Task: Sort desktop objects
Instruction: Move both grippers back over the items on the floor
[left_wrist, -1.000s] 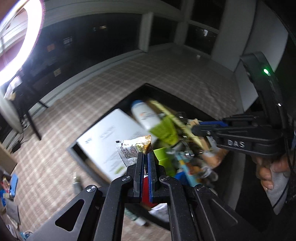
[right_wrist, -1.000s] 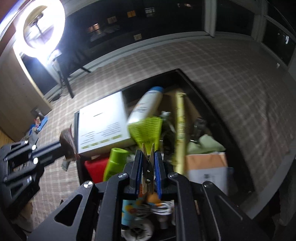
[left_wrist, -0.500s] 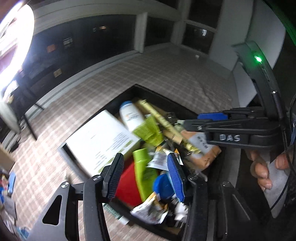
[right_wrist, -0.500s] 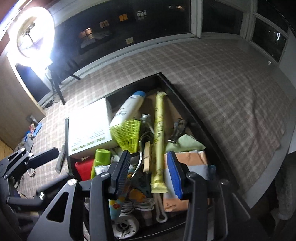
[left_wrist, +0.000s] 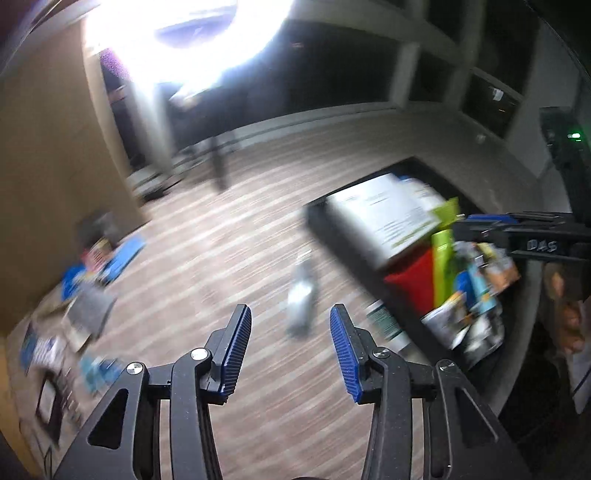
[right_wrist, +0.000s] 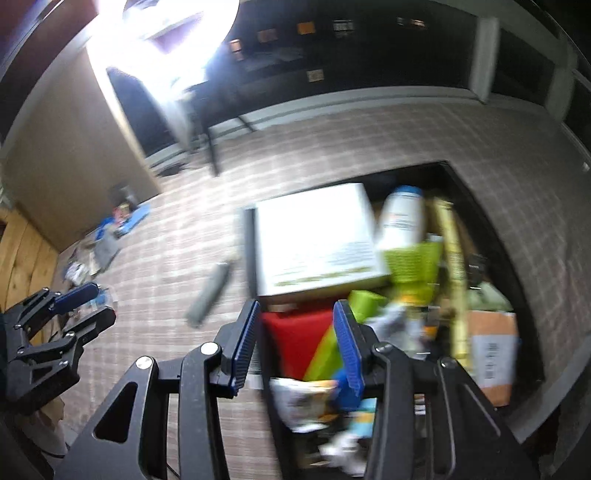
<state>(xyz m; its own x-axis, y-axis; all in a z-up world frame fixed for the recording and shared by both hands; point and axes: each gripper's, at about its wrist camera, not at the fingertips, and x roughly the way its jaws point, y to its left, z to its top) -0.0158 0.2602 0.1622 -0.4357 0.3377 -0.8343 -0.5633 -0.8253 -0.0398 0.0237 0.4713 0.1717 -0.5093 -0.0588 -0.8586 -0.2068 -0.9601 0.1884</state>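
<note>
The black tray (right_wrist: 491, 229) sits on the checked tablecloth (right_wrist: 332, 147) and is packed full. A white box (right_wrist: 314, 236) with green print lies flat across its far-left part, and its near edge overhangs a red item (right_wrist: 295, 339). To the right of the box leans a white bottle (right_wrist: 402, 218) with a blue cap, with a yellow-green meshed piece (right_wrist: 413, 264) just below it. A long yellow stick-shaped pack (right_wrist: 456, 266) runs along the tray toward its near side, and a tan parcel (right_wrist: 493, 347) with a white label lies in the near-right corner. A lime-green bottle (right_wrist: 325, 350) slants beside the red item, and crumpled wrappers (right_wrist: 303, 402) fill the near end; the blur hides what they are. Outside the tray's left wall a grey tube-like object (right_wrist: 210, 291) lies alone on the cloth. Farther left, small blue and grey items (right_wrist: 110, 236) are scattered near the table's edge. Between the tray and that clutter the cloth is bare. The right gripper (right_wrist: 295, 343) hangs over the tray's near-left corner, jaws apart and empty. The left gripper (left_wrist: 291, 347) is above the bare cloth left of the tray; its jaws are closing, with nothing between them.
</note>
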